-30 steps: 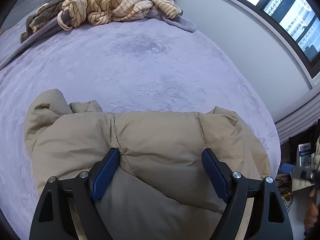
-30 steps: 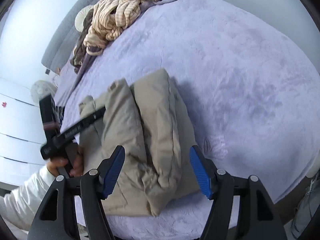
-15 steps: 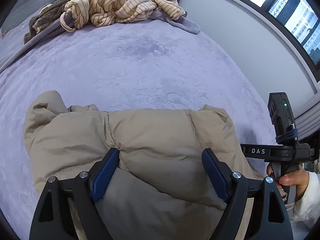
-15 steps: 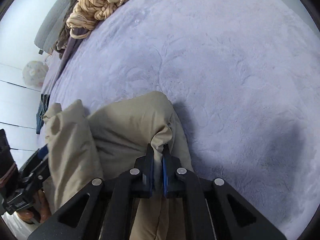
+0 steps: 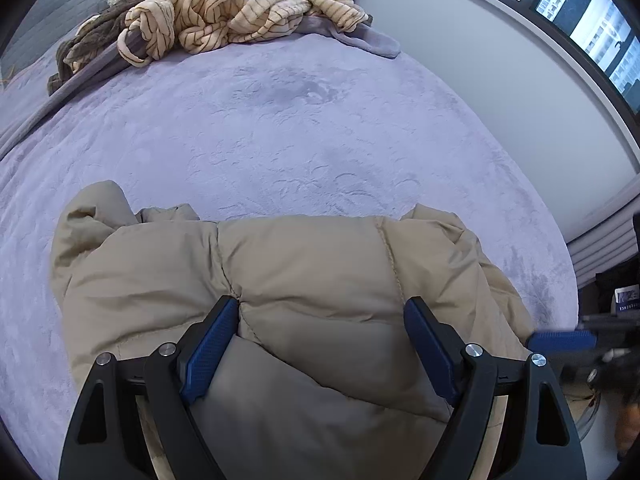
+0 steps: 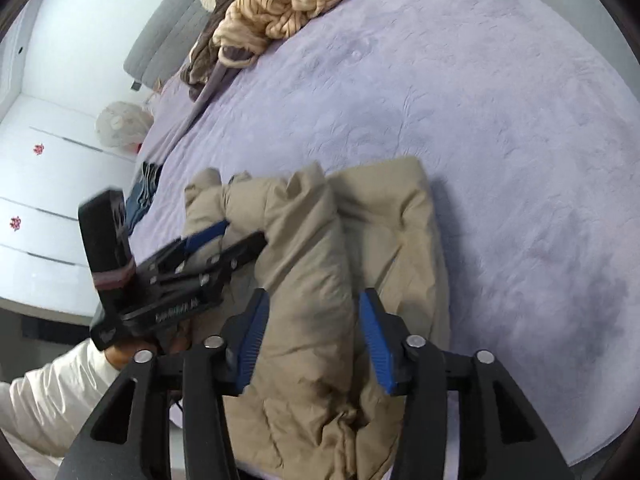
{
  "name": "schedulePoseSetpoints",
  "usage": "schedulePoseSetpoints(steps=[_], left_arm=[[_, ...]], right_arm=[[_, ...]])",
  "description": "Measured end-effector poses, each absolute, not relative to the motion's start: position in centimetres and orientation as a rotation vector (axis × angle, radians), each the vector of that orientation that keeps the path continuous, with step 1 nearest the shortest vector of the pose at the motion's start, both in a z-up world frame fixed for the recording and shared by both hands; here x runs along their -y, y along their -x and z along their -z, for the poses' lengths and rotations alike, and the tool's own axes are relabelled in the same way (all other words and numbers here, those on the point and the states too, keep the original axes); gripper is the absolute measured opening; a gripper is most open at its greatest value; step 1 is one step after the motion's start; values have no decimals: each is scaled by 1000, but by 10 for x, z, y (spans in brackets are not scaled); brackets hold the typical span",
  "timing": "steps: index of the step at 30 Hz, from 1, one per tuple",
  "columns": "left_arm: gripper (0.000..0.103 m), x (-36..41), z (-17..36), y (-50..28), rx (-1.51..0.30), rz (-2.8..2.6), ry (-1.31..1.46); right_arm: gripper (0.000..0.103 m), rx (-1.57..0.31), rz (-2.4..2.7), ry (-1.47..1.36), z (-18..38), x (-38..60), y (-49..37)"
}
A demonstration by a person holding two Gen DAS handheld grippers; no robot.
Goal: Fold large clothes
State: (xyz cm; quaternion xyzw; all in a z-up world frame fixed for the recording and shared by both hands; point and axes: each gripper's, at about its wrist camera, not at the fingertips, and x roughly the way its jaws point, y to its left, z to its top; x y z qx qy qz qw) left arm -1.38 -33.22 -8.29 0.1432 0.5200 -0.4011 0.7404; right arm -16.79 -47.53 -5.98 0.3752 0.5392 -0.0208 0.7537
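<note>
A beige puffer jacket (image 5: 312, 272) lies folded into a thick bundle at the near edge of the purple bed (image 5: 280, 120). My left gripper (image 5: 322, 308) stands wide open over it, the padded fabric bulging between its jaws. In the right wrist view the jacket (image 6: 384, 216) shows a raised ridge. My right gripper (image 6: 314, 296) straddles that ridge; its jaws are opening and the fabric fills the gap. The left gripper (image 6: 242, 232) lies on the jacket's left side, held by a hand in a white sleeve (image 6: 48, 400). One blurred blue pad (image 5: 560, 339) of the right gripper shows at the far right.
A heap of striped cream blankets (image 5: 240, 12) and brown cloth lies at the head of the bed. A grey wall and a window (image 5: 580, 20) run along the right. White cupboards (image 6: 40, 184), a round fan (image 6: 120, 124) and blue clothing (image 6: 140, 196) stand left of the bed.
Half a second ago the right gripper was pinched shut on the jacket's edge; it has since pulled back, rolled and parted its jaws around the ridge. The left gripper has stayed put.
</note>
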Motion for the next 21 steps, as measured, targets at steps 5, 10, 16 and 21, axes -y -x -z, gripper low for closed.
schedulePoseSetpoints(steps=[5, 10, 16, 21], left_arm=[[85, 331, 79, 19, -1138, 866, -332], [84, 319, 65, 25, -1156, 817, -334], [84, 293, 46, 40, -1165, 733, -346], [85, 264, 44, 49, -1221, 674, -311]], right_arm=[[34, -1263, 71, -777, 84, 447, 184], [34, -1267, 62, -784, 97, 442, 185], [33, -1282, 48, -766, 103, 435, 177], [33, -1298, 62, -734, 110, 421, 180]])
